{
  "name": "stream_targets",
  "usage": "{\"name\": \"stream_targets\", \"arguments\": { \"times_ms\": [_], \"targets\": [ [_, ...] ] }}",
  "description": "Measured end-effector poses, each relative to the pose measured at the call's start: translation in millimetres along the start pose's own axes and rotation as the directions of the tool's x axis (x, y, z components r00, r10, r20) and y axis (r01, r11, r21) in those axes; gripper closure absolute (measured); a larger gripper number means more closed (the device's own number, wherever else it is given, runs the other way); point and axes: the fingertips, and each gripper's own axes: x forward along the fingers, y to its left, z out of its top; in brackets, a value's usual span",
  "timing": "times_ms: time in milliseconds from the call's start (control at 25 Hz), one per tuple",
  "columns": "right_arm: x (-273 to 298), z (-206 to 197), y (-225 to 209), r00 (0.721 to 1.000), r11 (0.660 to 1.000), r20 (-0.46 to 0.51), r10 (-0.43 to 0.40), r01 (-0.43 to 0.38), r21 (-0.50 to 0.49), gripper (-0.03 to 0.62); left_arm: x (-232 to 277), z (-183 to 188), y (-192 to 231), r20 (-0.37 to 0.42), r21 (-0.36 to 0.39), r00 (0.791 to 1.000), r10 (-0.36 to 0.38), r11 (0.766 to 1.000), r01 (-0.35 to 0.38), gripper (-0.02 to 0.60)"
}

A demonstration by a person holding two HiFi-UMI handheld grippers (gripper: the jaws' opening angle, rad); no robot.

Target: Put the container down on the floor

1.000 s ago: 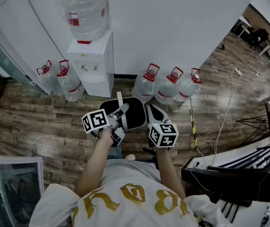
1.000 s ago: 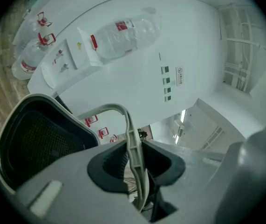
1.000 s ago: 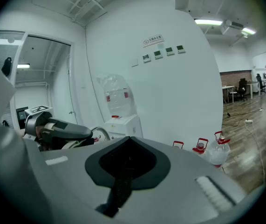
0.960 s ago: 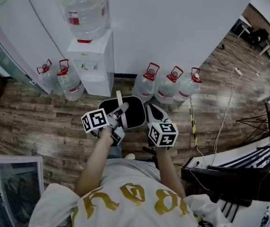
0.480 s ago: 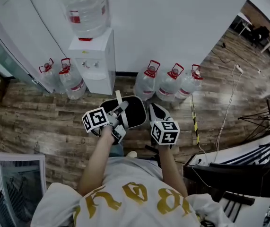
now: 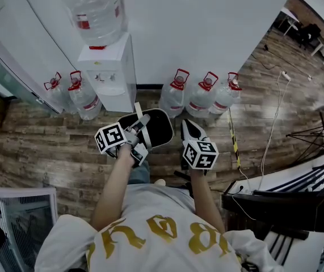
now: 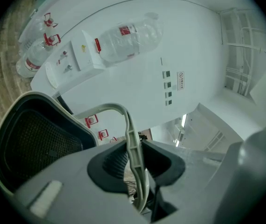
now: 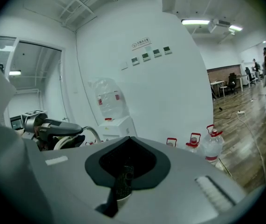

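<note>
The container point(image 6: 155, 128) is a black bin with a white rim and a pale hoop handle point(image 6: 137, 113); it hangs above the wood floor in front of the person. My left gripper point(image 6: 141, 123) is shut on that handle, and in the left gripper view the handle point(image 7: 132, 139) runs between the pads with the bin point(image 7: 32, 143) hanging at the left. My right gripper point(image 6: 189, 128) sits just right of the bin's rim. In the right gripper view the right gripper point(image 8: 123, 171) has its jaws shut with nothing seen between them.
A white water dispenser point(image 6: 108, 75) with a big bottle on top stands against the wall ahead. Water jugs point(image 6: 198, 100) line the wall to its right, two more point(image 6: 71, 92) to its left. A cable point(image 6: 272, 123) crosses the floor; a black rack point(image 6: 286, 208) stands at right.
The bin and both grippers have shifted slightly left and farther from the body in the head view. The left grip on the handle is unchanged.
</note>
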Motion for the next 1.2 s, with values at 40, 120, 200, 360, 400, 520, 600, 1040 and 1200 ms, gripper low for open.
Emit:
{"name": "stream_targets", "arguments": {
  "times_ms": [40,120,200,360,400,520,600,1040,1200],
  "targets": [
    [2,0,-1,1.000,1.000,-0.003,-0.003,0.003,0.000,0.565,2,3,1,-0.001,0.000,1.000,-0.001,1.000,0.001,0.491],
    [9,1,-3,1.000,1.000,-0.011,-0.009,0.009,-0.006,0.565,7,8,2,-0.003,-0.001,1.000,-0.003,1.000,0.003,0.491],
    [17,0,-5,1.000,1.000,-0.024,-0.012,0.012,-0.015,0.565,13,13,6,-0.006,-0.005,1.000,-0.002,1.000,0.001,0.491],
    [44,-1,-10,0.999,1.000,-0.047,-0.018,0.017,-0.021,0.565,28,30,21,-0.005,-0.033,1.000,0.000,0.999,0.000,0.491],
    [53,-1,-12,0.998,1.000,-0.054,-0.022,0.021,-0.022,0.565,33,37,27,-0.004,-0.044,1.000,0.002,0.999,-0.002,0.491],
    [87,1,-21,0.996,0.999,-0.077,-0.036,0.034,-0.019,0.565,55,62,43,-0.008,-0.065,1.000,0.006,0.998,-0.006,0.491],
    [112,2,-24,0.994,0.999,-0.096,-0.041,0.040,-0.018,0.565,71,80,54,-0.018,-0.068,1.000,0.011,0.998,-0.012,0.491],
    [245,32,-38,0.986,0.996,-0.140,-0.092,0.090,-0.020,0.565,159,175,98,-0.104,-0.082,0.995,-0.003,0.997,-0.005,0.492],
    [274,44,-45,0.983,0.993,-0.140,-0.114,0.110,-0.041,0.565,182,202,107,-0.102,-0.072,0.995,-0.012,0.997,0.005,0.492]
  ]
}}
